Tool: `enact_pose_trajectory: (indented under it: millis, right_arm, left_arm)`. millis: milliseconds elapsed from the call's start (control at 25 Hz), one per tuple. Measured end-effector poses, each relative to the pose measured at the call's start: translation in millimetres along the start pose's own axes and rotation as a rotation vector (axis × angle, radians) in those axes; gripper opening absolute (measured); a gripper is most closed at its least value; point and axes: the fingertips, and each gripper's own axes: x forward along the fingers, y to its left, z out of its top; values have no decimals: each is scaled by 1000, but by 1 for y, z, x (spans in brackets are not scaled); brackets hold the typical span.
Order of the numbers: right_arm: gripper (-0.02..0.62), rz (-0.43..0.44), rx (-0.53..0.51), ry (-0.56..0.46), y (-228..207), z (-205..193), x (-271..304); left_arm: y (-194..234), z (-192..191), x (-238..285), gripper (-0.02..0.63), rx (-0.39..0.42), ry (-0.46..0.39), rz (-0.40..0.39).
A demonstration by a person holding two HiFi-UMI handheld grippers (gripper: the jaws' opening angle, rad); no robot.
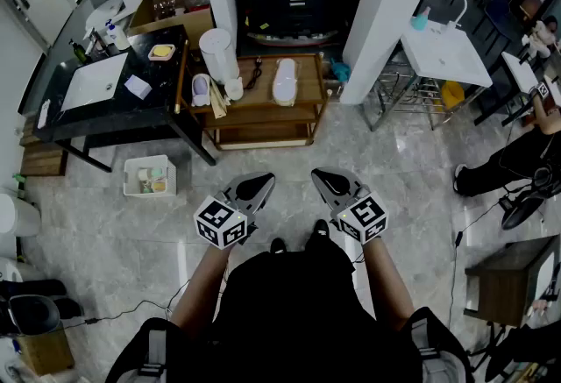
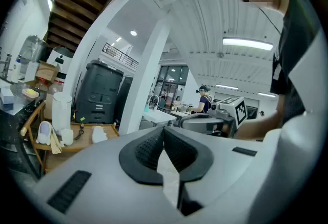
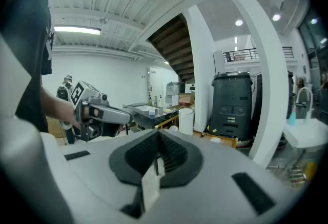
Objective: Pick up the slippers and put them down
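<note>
Grey marbled floor tiles fill the room below the person, who holds both tools out ahead, side by side and apart. The left tongs (image 1: 257,186) are closed, their ribbed pads meeting with nothing between them. The right tongs (image 1: 325,179) are closed and empty as well. Both point toward twelve o'clock.

At about ten o'clock from the left tongs, a white basket (image 1: 149,176) stands on the floor. Straight on at twelve o'clock, well apart from both tongs, stands a low wooden counter (image 1: 263,113). A white slipper (image 1: 285,81) lies flat on the right half of its top. A second slipper (image 1: 201,89) sits at the left end, seemingly propped up on end, near a white cylinder (image 1: 216,53). A black counter (image 1: 145,114) adjoins at eleven o'clock, and a white sink stand (image 1: 443,57) is at two o'clock.
</note>
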Motion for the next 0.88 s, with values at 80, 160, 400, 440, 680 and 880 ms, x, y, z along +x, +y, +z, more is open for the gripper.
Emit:
enact_pose_trajectory:
  millis: [80, 160, 400, 440, 680, 880]
  right_arm:
    - [7, 1, 2, -2, 3, 0, 2]
    - [7, 1, 3, -3, 6, -1, 2]
    - [7, 2, 9, 4, 14, -2, 5]
    - [8, 2, 10, 4, 14, -2, 5]
    - [8, -1, 14, 24, 14, -10, 8]
    - [8, 12, 19, 32, 11, -14, 13]
  left_arm:
    - [0, -1, -2, 12, 1, 1, -2]
    - [0, -2, -5, 12, 2, 1, -4]
    - [3, -3, -12, 12, -3, -1, 1]
    - [3, -3, -12, 12, -4, -2, 1]
    - [5, -8, -10, 12, -10, 7, 2]
    - [10, -10, -8, 12, -19, 16, 15]
